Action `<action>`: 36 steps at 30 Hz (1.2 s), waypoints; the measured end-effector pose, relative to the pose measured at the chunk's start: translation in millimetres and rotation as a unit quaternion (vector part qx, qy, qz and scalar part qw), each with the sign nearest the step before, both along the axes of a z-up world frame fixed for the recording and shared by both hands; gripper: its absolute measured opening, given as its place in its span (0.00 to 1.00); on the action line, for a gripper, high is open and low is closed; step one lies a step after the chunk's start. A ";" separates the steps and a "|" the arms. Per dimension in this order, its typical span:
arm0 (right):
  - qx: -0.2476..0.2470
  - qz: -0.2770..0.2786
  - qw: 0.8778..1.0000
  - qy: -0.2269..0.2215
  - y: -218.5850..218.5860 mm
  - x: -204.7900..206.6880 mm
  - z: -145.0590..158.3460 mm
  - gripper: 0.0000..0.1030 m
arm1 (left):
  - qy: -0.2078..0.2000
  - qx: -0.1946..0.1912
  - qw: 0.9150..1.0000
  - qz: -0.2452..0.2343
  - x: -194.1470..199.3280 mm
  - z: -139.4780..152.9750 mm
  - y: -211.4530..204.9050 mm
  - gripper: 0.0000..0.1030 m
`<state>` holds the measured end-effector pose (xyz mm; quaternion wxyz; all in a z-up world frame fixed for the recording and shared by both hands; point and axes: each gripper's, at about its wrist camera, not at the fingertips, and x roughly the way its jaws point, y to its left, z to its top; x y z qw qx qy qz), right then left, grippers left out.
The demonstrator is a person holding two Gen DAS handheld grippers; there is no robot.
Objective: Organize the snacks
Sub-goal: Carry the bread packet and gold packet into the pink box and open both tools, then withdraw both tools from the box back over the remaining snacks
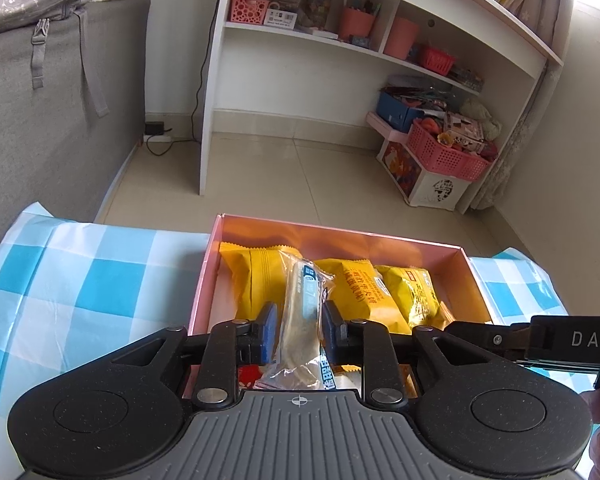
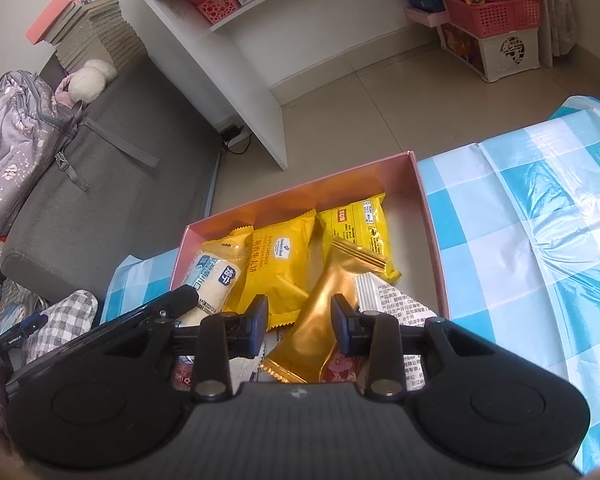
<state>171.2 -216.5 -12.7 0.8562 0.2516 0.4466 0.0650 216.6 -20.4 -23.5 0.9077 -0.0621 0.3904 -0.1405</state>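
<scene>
Over the pink box's [image 1: 473, 276] near edge, the left gripper [image 1: 299, 330] is pinching a clear-wrapped roll [image 1: 302, 320], long axis running away; the right gripper [image 2: 299, 330] is straddling a gold packet [image 2: 324, 320], grip uncertain, pointing toward the far-right corner.

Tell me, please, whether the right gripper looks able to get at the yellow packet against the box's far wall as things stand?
Probably not yet: the right gripper is shut on the gold packet, which lies across the way to that yellow packet.
</scene>
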 end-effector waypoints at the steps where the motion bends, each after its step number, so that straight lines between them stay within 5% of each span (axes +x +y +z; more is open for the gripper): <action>1: 0.000 0.000 1.000 0.000 0.5 -1.1 1.5 0.37 | -0.001 0.003 1.000 -0.001 -3.0 1.7 0.6 0.28; 5: -0.008 0.001 1.000 -0.005 3.6 -7.7 9.4 0.42 | -0.011 0.019 1.000 -0.004 -17.5 8.6 2.8 0.49; 11: -0.027 0.000 1.000 -0.013 3.5 -23.0 24.6 0.59 | -0.011 0.028 0.999 -0.012 -41.1 15.8 5.4 0.64; 27: -0.071 -0.013 0.997 0.001 -10.4 -82.7 31.4 0.83 | 0.014 0.062 0.998 -0.022 -119.6 14.7 10.6 0.87; 36: -0.102 -0.016 0.995 0.009 -14.0 -115.2 19.5 0.90 | 0.032 0.071 0.996 -0.038 -152.1 1.2 -2.9 0.88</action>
